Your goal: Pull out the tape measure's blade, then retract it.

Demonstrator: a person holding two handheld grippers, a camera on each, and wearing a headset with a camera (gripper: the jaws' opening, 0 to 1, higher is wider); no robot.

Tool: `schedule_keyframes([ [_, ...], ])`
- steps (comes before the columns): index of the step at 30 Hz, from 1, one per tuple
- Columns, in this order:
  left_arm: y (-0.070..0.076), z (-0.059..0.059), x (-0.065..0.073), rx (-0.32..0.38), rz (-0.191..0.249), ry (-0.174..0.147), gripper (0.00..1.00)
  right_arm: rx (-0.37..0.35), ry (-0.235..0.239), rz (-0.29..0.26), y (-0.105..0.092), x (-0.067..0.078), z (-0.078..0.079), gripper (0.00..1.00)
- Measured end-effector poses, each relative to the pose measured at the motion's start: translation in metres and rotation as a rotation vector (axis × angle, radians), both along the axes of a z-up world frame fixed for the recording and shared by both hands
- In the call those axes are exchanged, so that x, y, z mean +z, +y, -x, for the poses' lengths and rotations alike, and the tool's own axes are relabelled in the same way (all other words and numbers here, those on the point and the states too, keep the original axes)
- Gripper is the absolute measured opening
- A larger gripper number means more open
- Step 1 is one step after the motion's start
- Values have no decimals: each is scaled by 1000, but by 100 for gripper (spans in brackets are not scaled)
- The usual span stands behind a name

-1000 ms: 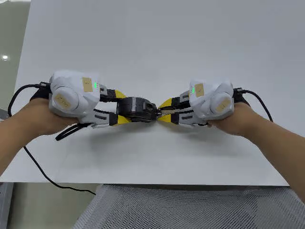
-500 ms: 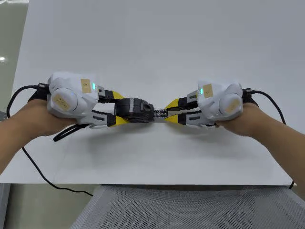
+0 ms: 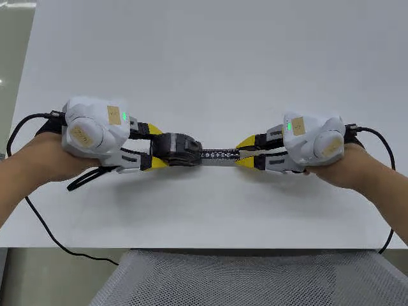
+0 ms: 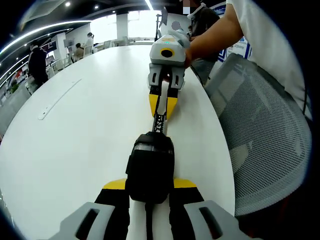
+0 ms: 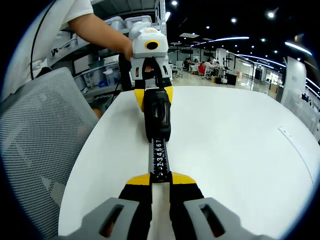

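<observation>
White tabletop (image 3: 210, 57), head view: we log the left gripper (image 3: 159, 146), its yellow-tipped jaws clamped on the black tape measure case (image 3: 182, 148), over the table near its front edge. We log the right gripper (image 3: 245, 153), jaws pinched on the end of the blade (image 3: 220, 154). A short stretch of blade spans from the case to the right jaws. A black cable (image 3: 44, 220) trails from the left gripper.

Left gripper view: we note the case gripped between this gripper's own jaws at the bottom. The blade runs straight ahead to the right gripper, held by a hand. A grey mesh chair (image 4: 260, 135) stands at the table's edge.

Right gripper view: we note this gripper's own jaws pressed together on the blade's tip, printed numerals facing up. The case lies beyond, in the left gripper's jaws.
</observation>
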State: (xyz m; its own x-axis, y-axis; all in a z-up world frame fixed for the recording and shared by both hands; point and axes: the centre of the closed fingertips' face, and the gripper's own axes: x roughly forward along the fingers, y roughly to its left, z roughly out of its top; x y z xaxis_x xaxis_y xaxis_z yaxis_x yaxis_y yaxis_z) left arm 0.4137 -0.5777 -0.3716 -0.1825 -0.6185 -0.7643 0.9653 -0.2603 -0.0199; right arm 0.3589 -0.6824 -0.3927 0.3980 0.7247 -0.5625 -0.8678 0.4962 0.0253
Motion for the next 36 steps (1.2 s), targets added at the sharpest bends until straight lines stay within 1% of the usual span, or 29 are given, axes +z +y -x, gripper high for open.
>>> schedule_keyframes([
  [3,-1,0,0,-1,-1,0,27,-8,3,8,-10,-2,4,9],
  [14,-1,1,0,-4,-8,-2,27,-33,17,31,-36,-2,20,9],
  [20,-1,1,0,-4,-10,-2,27,-46,20,44,-48,-2,25,9],
  [30,-2,1,0,-2,-15,-4,27,-49,24,68,-67,0,35,9],
  [32,-2,1,0,0,-14,-5,27,-51,24,78,-72,0,36,9],
  [34,-3,2,0,-1,-16,-8,27,-46,29,98,-79,-2,40,9],
  [36,-3,2,0,-1,-17,-8,27,-53,33,94,-86,0,42,9],
])
